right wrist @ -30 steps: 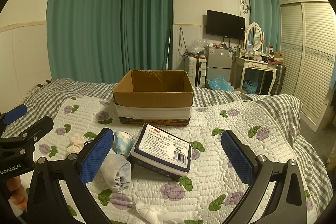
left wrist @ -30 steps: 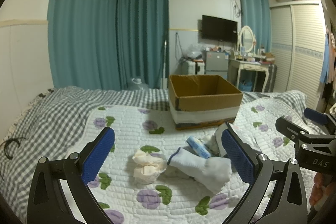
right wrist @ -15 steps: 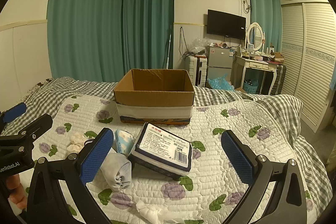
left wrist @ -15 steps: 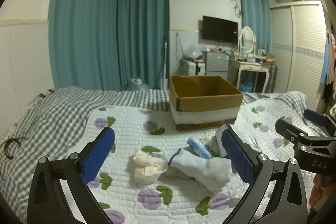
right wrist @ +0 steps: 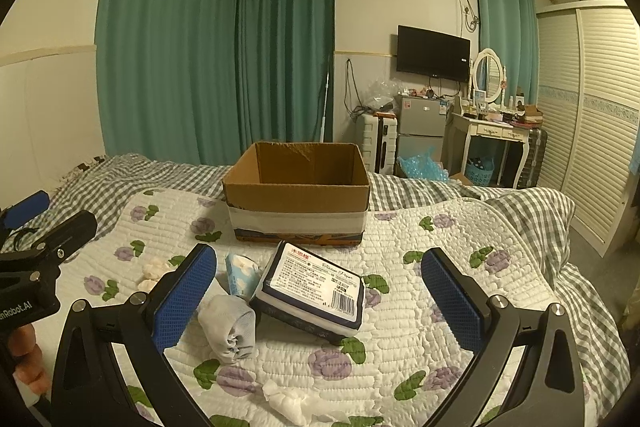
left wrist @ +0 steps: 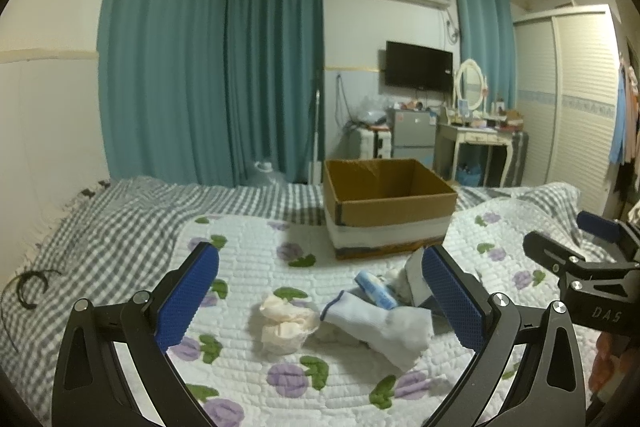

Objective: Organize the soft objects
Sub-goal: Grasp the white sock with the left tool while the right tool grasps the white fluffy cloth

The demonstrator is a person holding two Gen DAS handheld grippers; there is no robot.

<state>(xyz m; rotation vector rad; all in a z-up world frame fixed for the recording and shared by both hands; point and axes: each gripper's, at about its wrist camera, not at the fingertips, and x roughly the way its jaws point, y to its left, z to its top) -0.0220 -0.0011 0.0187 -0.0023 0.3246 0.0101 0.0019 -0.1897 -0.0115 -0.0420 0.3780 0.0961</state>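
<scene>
Little had changed over the last second: both the left gripper (left wrist: 316,295) and right gripper (right wrist: 318,293) were held wide open, empty, above the socks (left wrist: 380,323) lying mid-quilt (left wrist: 248,251), before the unfilled cardboard box (right wrist: 296,183).

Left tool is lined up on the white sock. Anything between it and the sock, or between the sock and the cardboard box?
Nothing visible blocks the open left tool from the white sock. Toward the cardboard box, the small blue tissue pack lies on the quilt just past the sock, so lifting the sock over it looks safer than dragging.
</scene>
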